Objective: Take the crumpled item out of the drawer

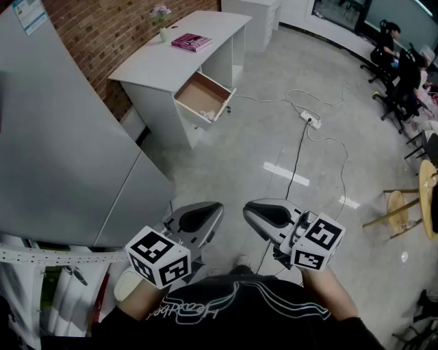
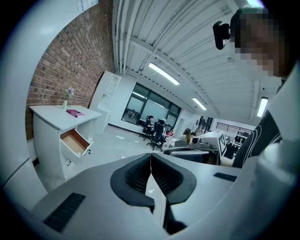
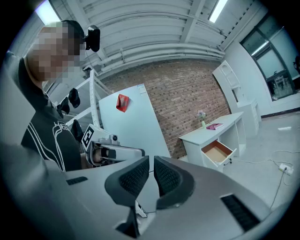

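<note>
A white desk [image 1: 164, 58] stands against the brick wall across the room, its wooden drawer [image 1: 202, 96] pulled open. A small pale lump [image 1: 204, 113] lies near the drawer's front corner, too small to make out. Both grippers are held close to the person's body, far from the desk. My left gripper [image 1: 207, 210] and right gripper [image 1: 257, 210] are side by side, each shut with nothing between the jaws. The open drawer [image 2: 75, 142] shows small in the left gripper view, far beyond the left gripper [image 2: 151, 155]. In the right gripper view the drawer [image 3: 217, 152] is beyond the right gripper [image 3: 151, 160].
A pink book [image 1: 191, 42] and a flower vase [image 1: 162, 20] sit on the desk. A tall grey cabinet [image 1: 68, 150] fills the left. A power strip [image 1: 309, 118] and its cables lie on the floor. People sit on office chairs [image 1: 397, 68] at the far right, near a wooden stool [image 1: 399, 205].
</note>
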Available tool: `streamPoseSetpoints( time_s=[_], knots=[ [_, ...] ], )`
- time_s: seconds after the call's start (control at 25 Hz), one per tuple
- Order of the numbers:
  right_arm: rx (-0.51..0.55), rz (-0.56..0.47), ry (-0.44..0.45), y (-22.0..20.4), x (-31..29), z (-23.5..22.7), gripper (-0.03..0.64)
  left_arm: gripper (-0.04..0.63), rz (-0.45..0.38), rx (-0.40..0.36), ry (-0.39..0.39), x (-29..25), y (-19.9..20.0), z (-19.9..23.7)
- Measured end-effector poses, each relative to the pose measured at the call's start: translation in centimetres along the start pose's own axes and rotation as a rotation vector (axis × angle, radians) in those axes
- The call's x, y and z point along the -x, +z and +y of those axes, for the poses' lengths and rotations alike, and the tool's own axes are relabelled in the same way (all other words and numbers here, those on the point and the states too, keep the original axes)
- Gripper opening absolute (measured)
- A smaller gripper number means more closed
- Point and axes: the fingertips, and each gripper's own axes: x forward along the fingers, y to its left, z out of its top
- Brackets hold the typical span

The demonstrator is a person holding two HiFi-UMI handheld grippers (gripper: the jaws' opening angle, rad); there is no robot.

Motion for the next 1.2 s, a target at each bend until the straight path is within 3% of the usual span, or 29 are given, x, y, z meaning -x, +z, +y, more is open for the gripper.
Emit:
streamPoseSetpoints(
  time_s=[0.88, 1.2],
  knots=[
    [-0.036, -0.059, -0.067, 2.1, 6.6, -12.2, 0.061, 0.023, 0.003, 0.034, 0.056, -11.6, 1.0, 1.1],
    [-0.072, -0.043, -0.069, 1.5, 4.6, -17.5, 0.061, 0.023, 0.025, 0.064, 0.065, -15.2, 1.1, 5.5]
  ],
)
